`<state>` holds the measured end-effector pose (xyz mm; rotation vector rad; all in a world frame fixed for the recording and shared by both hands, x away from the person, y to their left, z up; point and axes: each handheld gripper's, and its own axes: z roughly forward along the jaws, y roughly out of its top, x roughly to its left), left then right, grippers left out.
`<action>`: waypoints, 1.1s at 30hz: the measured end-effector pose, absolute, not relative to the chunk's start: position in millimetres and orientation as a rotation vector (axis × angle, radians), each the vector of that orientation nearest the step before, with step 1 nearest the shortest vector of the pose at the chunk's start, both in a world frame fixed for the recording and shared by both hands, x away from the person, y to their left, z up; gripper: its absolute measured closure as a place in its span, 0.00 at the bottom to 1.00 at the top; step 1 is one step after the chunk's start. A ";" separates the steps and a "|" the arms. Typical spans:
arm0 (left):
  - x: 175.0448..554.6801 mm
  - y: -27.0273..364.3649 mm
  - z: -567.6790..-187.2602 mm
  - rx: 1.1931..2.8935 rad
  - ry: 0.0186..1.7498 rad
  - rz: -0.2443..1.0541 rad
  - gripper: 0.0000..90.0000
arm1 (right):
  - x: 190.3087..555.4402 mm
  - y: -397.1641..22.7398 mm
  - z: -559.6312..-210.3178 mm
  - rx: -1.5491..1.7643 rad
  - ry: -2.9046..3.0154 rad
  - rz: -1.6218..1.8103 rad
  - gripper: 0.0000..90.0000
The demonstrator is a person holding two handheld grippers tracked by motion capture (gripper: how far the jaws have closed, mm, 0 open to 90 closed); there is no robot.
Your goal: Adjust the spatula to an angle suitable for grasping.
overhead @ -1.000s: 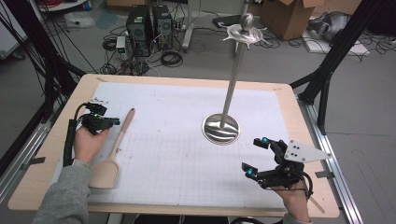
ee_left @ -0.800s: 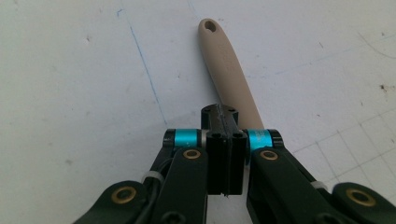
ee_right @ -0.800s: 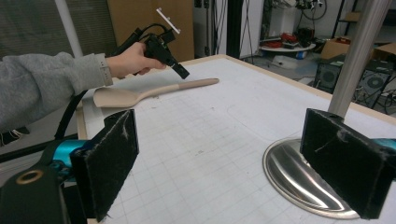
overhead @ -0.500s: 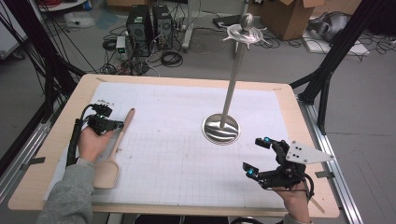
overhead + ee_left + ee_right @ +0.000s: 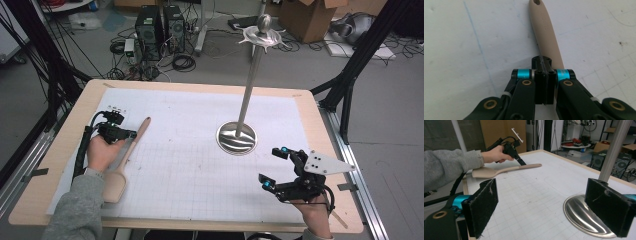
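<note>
The left gripper [image 5: 131,134], jaws pressed together, touched the wooden spatula [image 5: 125,161] lying at the table's left, seemingly before reopening to grasp it, while the right gripper [image 5: 273,167] hovered wide open.

no readable text

faint embossed marks on the spatula handle [image 5: 545,27] are too blurred to read.

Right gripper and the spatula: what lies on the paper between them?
Nothing. In the high view, bare grid paper runs from the right gripper to the spatula; the stand sits farther back. The right gripper view agrees.
</note>
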<state>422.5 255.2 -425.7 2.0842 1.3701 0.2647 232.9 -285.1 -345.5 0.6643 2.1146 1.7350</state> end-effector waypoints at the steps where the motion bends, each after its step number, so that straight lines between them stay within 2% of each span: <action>1: 422.3 252.0 -425.2 2.094 1.361 0.259 1.00 | 232.9 -285.2 -345.4 0.663 2.115 1.734 0.12; 21: 416.1 223.9 -424.8 2.191 1.271 0.201 1.00 | 230.2 -279.0 -341.8 0.648 2.134 1.751 0.12; 33: 400.9 237.0 -397.2 2.137 1.176 0.339 1.00 | 230.1 -278.8 -341.4 0.641 2.134 1.748 0.12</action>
